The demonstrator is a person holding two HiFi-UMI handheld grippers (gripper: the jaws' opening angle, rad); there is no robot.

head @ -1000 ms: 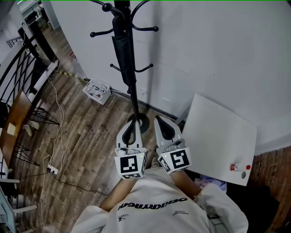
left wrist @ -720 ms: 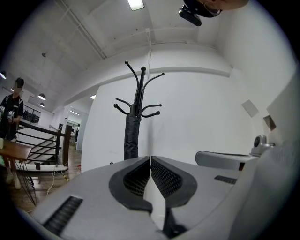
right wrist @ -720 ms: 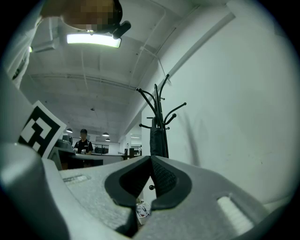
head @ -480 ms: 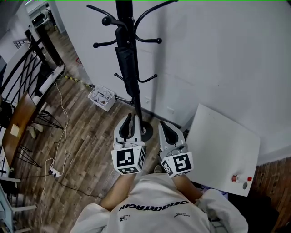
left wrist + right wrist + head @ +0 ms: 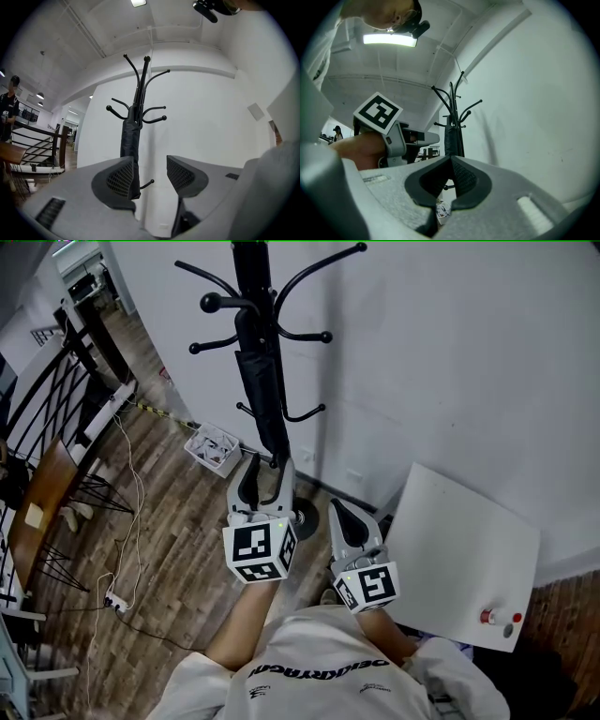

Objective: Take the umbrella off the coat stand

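A black coat stand (image 5: 255, 277) rises by the white wall. A folded black umbrella (image 5: 261, 381) hangs along its pole from an upper hook, tip down. My left gripper (image 5: 265, 482) is held up at the umbrella's lower end and its jaws are opening. In the left gripper view the umbrella (image 5: 129, 140) hangs just ahead beside the left pad, and nothing is pressed between the pads of the left gripper (image 5: 150, 176). My right gripper (image 5: 343, 514) sits lower and to the right, shut and empty. The right gripper view shows that right gripper (image 5: 451, 165), the stand (image 5: 454, 105) and the left gripper (image 5: 396, 136).
A white square table (image 5: 459, 549) stands at the right against the wall. A small white crate (image 5: 214, 448) sits on the wooden floor left of the stand's round base (image 5: 306, 514). Cables (image 5: 122, 512) trail along the floor, with a black railing (image 5: 56, 399) at the far left.
My left gripper has risen and moved forward to the umbrella's lower end, and its jaws have parted from shut. The right gripper has drifted slightly and stays shut.
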